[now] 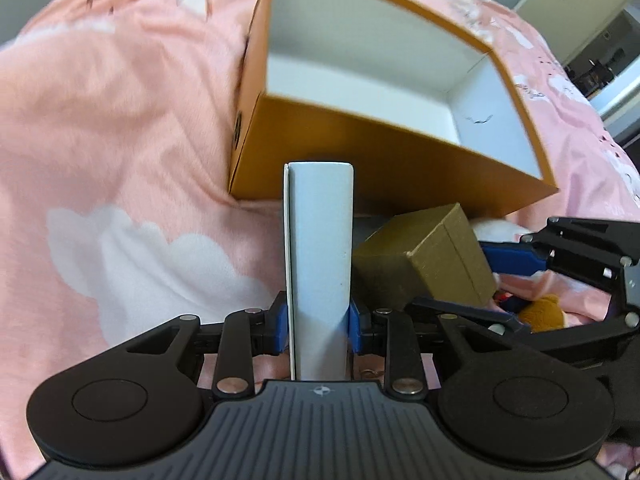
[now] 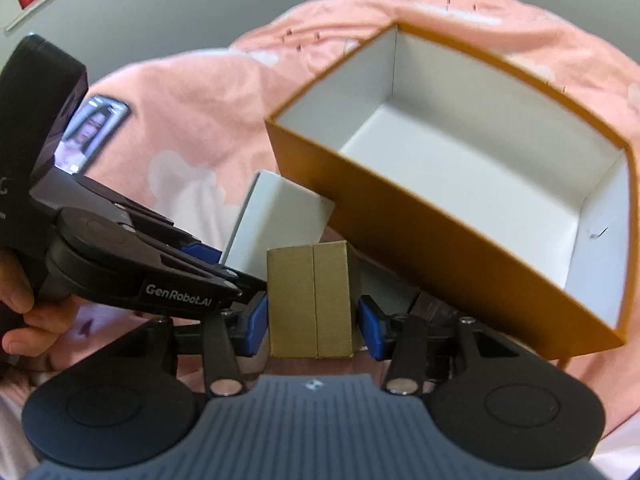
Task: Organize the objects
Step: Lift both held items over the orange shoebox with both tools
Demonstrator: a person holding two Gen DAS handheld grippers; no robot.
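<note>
A tall white box stands upright between the blue pads of my left gripper, which is shut on it. A small gold-brown cardboard box sits in my right gripper, its blue pads against both sides. The two held boxes are side by side just in front of a large orange box with an open top and a bare white inside. In the left wrist view the brown box is tilted beside the white one. The right wrist view shows the white box behind the left gripper.
Everything lies on a rumpled pink bedspread with white cloud prints. A brown plush toy and something white lie under the right gripper. A hand grips the left tool, with a lit phone screen above it.
</note>
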